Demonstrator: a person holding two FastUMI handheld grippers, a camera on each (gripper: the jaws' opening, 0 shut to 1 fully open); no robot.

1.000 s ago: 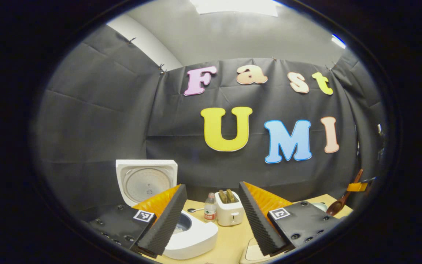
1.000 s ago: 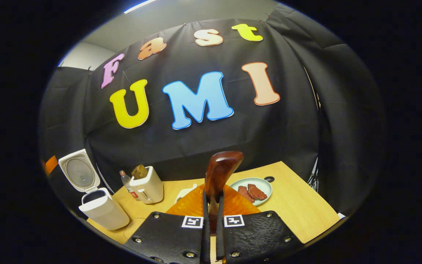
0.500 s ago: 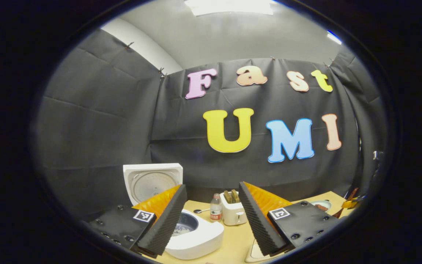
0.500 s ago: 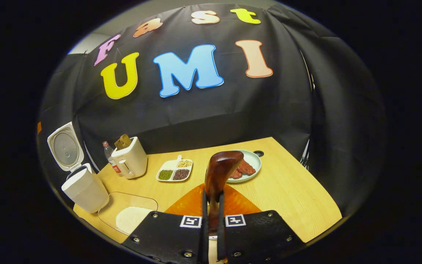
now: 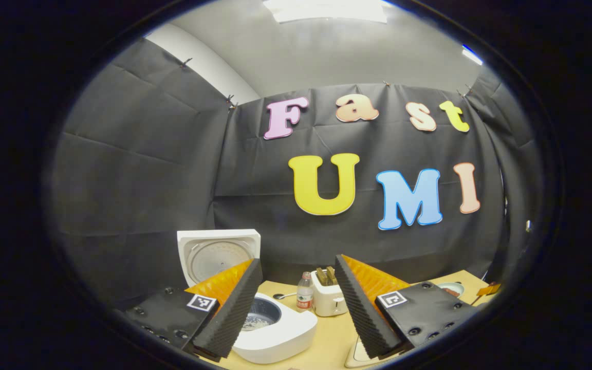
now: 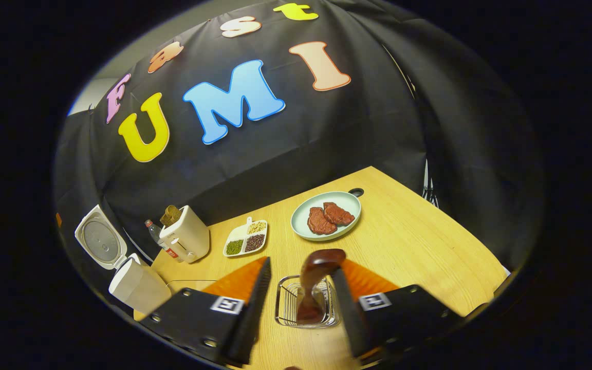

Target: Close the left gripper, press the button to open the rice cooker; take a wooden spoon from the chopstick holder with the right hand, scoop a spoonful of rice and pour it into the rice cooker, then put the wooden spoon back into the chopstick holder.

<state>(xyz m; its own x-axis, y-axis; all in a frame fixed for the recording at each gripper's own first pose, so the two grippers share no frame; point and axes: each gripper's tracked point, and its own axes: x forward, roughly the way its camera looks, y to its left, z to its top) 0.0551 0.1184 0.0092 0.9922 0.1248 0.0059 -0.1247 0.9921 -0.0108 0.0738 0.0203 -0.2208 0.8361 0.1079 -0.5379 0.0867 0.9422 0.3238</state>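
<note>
In the right gripper view the right gripper (image 6: 298, 303) has its fingers spread apart, and the wooden spoon (image 6: 316, 280) stands between them, touching neither as far as the view shows — its handle end down inside the wire chopstick holder (image 6: 288, 308), its bowl end up and leaning slightly away from the tool. The spoon's long axis runs roughly along the fingers' own direction, so the move left looks like a straight pull back from the holder. The rice cooker (image 6: 139, 290) sits well off to this gripper's left, lid up. In the left gripper view the left gripper (image 5: 296, 308) also hangs open — just ahead of it lies the cooker's pot (image 5: 262, 316), some rice inside.
</note>
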